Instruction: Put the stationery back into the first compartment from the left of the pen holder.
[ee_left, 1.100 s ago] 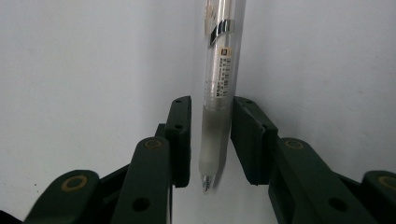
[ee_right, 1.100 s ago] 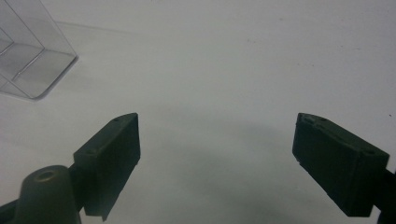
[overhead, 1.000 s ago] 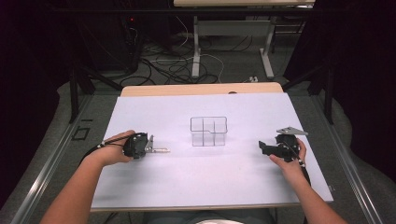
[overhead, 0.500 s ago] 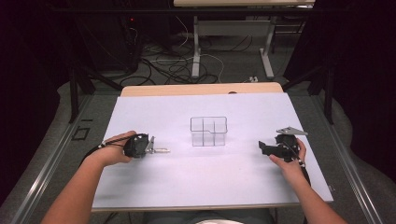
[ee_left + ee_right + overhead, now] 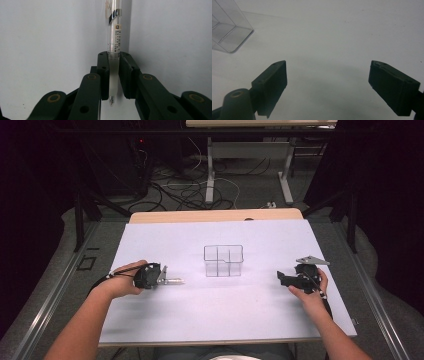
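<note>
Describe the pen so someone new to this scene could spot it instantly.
On the white table sheet, look left of the clear divided box to the left gripper. The pen lies between its shut jaws, pointing toward the box: a slim clear barrel with a silver band and a barcode sticker.

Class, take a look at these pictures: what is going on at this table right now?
A person sits at a white table with a two-jaw gripper in each hand. The left gripper has just closed its jaws on a clear pen, which lies flat on the table and points toward a clear divided box in the middle. The box looks empty. The right gripper rests on the table on the other side of the box, jaws wide apart with nothing between them.
</note>
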Demonstrator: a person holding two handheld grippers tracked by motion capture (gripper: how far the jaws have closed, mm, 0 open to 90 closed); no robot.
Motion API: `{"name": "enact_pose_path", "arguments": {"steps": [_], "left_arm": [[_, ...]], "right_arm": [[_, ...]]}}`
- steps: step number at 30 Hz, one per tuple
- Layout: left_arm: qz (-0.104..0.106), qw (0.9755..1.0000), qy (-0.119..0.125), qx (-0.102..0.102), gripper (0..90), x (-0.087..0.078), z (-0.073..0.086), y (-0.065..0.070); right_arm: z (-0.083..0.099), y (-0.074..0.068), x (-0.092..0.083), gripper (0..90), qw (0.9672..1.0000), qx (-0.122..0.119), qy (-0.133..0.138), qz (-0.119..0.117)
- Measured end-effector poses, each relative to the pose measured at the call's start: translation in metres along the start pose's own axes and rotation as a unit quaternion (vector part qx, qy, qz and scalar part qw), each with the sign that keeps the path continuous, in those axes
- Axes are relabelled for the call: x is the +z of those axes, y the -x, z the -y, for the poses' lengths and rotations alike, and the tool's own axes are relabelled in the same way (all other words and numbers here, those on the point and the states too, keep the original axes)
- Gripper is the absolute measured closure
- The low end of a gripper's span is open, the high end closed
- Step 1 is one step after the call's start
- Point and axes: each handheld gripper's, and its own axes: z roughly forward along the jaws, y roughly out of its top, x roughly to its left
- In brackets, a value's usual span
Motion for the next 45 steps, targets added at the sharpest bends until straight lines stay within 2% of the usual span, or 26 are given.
{"name": "enact_pose_path", "arguments": {"steps": [9, 15, 17, 19, 20, 21, 25, 29, 31, 34, 37, 39, 41, 43, 45], "left_arm": [[0.004, 0.9997, 0.016, -0.017, 79.3, -0.015, -0.009, 0.002], [0.029, 0.998, 0.031, -0.047, 79.3, -0.02, -0.014, 0.005], [0.033, 0.997, 0.037, -0.06, 79.3, -0.021, -0.014, 0.005], [0.047, 0.9948, 0.046, -0.078, 79.3, -0.023, -0.014, 0.005], [0.049, 0.9946, 0.047, -0.079, 79.3, -0.023, -0.014, 0.005], [0.056, 0.9931, 0.047, -0.092, 79.3, -0.024, -0.015, 0.005], [0.072, 0.9893, 0.056, -0.114, 79.3, -0.029, -0.017, 0.004], [0.092, 0.9838, 0.065, -0.139, 79.3, -0.034, -0.02, 0.005], [0.101, 0.9815, 0.064, -0.15, 79.3, -0.038, -0.022, 0.006], [0.12, 0.9745, 0.067, -0.178, 79.3, -0.042, -0.022, 0.008], [0.123, 0.9704, 0.061, -0.199, 79.3, -0.046, -0.02, 0.008], [0.118, 0.968, 0.061, -0.213, 79.3, -0.05, -0.018, 0.008], [0.12, 0.9628, 0.066, -0.233, 79.3, -0.055, -0.015, 0.007], [0.119, 0.9549, 0.084, -0.259, 79.3, -0.06, -0.011, 0.006], [0.114, 0.9495, 0.088, -0.279, 79.3, -0.064, -0.009, 0.005]], "right_arm": [[0.0, 0.0, -0.001, 14.8, 1.0, 0.004, 0.002, -0.002], [-0.002, -0.003, -0.002, 15.1, 0.9997, -0.008, 0.01, -0.022], [-0.002, -0.006, -0.002, 15.3, 0.9995, -0.016, 0.009, -0.027], [-0.003, -0.008, -0.003, 16.0, 0.9993, -0.025, 0.009, -0.027], [-0.003, -0.01, -0.003, 16.1, 0.9992, -0.026, 0.008, -0.029], [-0.003, -0.01, -0.003, 16.3, 0.9991, -0.031, 0.008, -0.029], [-0.003, -0.012, -0.004, 22.1, 0.9987, -0.033, 0.007, -0.038], [-0.004, -0.015, -0.006, 29.1, 0.9982, -0.035, 0.012, -0.047], [-0.004, -0.017, -0.007, 32.0, 0.9971, -0.039, 0.018, -0.062], [-0.004, -0.022, -0.008, 30.8, 0.9957, -0.055, 0.035, -0.066], [-0.005, -0.027, -0.009, 30.8, 0.9947, -0.064, 0.037, -0.072], [-0.005, -0.03, -0.009, 30.8, 0.9942, -0.071, 0.037, -0.073], [-0.006, -0.031, -0.01, 30.8, 0.9934, -0.078, 0.036, -0.077], [-0.006, -0.032, -0.01, 30.8, 0.993, -0.081, 0.035, -0.079], [-0.006, -0.032, -0.01, 30.8, 0.9928, -0.083, 0.035, -0.079]]}}
